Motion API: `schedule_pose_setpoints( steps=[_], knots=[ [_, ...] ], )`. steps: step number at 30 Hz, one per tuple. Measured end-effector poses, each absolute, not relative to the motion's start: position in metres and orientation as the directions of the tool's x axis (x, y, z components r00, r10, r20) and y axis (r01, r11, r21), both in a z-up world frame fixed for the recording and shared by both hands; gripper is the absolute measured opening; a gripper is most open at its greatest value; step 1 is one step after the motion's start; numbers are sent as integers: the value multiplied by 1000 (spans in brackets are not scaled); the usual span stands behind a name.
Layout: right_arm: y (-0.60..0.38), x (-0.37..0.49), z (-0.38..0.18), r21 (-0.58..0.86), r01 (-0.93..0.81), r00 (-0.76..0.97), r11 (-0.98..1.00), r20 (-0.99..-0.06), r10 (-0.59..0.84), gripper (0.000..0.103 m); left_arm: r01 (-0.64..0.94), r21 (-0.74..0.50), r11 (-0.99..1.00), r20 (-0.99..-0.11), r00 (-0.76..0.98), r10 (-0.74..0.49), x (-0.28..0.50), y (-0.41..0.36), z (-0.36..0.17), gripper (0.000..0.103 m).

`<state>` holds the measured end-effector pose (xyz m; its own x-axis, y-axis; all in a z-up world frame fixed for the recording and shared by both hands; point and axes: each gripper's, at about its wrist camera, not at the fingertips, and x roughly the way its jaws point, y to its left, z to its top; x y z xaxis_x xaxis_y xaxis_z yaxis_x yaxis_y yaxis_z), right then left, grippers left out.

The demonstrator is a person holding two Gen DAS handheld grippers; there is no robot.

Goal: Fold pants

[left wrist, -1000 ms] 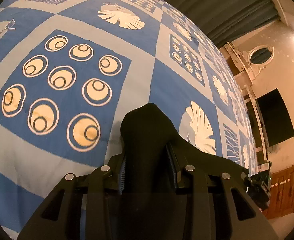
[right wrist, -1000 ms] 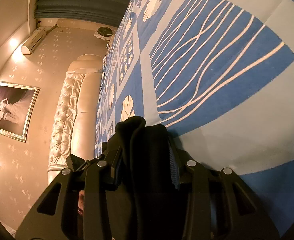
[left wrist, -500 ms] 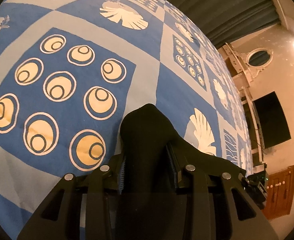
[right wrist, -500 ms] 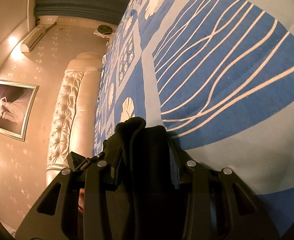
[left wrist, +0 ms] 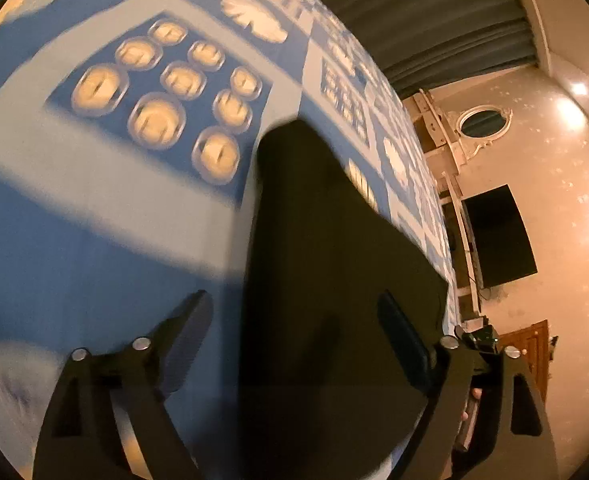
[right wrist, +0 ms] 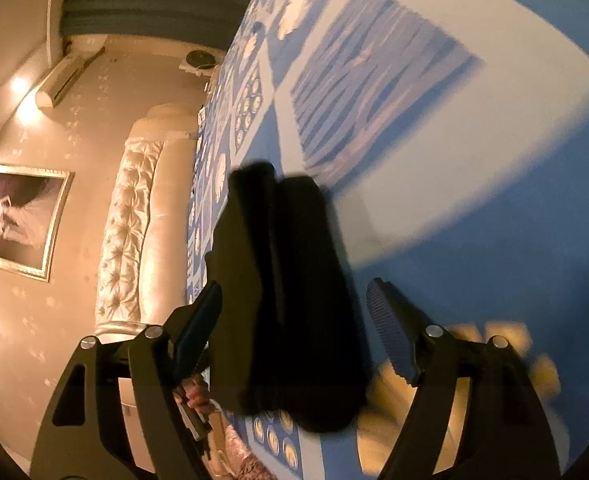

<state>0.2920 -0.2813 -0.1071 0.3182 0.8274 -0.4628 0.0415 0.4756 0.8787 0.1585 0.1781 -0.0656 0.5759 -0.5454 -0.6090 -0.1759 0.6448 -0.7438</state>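
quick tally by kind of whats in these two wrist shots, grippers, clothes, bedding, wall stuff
Grippers: 2, left gripper and right gripper, both open
Clothes: 1, black pants
Bedding: 2, blue patterned bedspread, tufted headboard
Wall items: 4, framed picture, air conditioner, oval mirror, dark screen
Total: 9

A blue-and-white patterned bedspread (left wrist: 94, 208) covers the bed beneath warm lamplight. A tufted cream headboard (right wrist: 134, 216) stands against the wall beside a framed picture (right wrist: 18, 220), with an air conditioner (right wrist: 66, 80) mounted above. Opposite hang a dark screen (left wrist: 498, 236) and an oval mirror (left wrist: 480, 122) (ornately framed), near grey curtains (left wrist: 434, 20).
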Motion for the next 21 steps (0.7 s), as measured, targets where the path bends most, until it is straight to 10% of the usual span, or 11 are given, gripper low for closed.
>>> schedule_pose_setpoints(
  steps=[16,20,21],
  knots=[
    [-261,243,-114,887,41,303,459,-449,841,80,-179,-793,582,-554,609,-568,111,138,-71,86],
    [-263,242,-122,869,64,302,491,-486,820,46,-201,-816,543,-528,642,-556,108,143,-75,81],
    [-265,239,-124,872,66,302,485,-480,823,43,-234,-798,556,-557,639,-531,107,144,-76,62]
  ],
)
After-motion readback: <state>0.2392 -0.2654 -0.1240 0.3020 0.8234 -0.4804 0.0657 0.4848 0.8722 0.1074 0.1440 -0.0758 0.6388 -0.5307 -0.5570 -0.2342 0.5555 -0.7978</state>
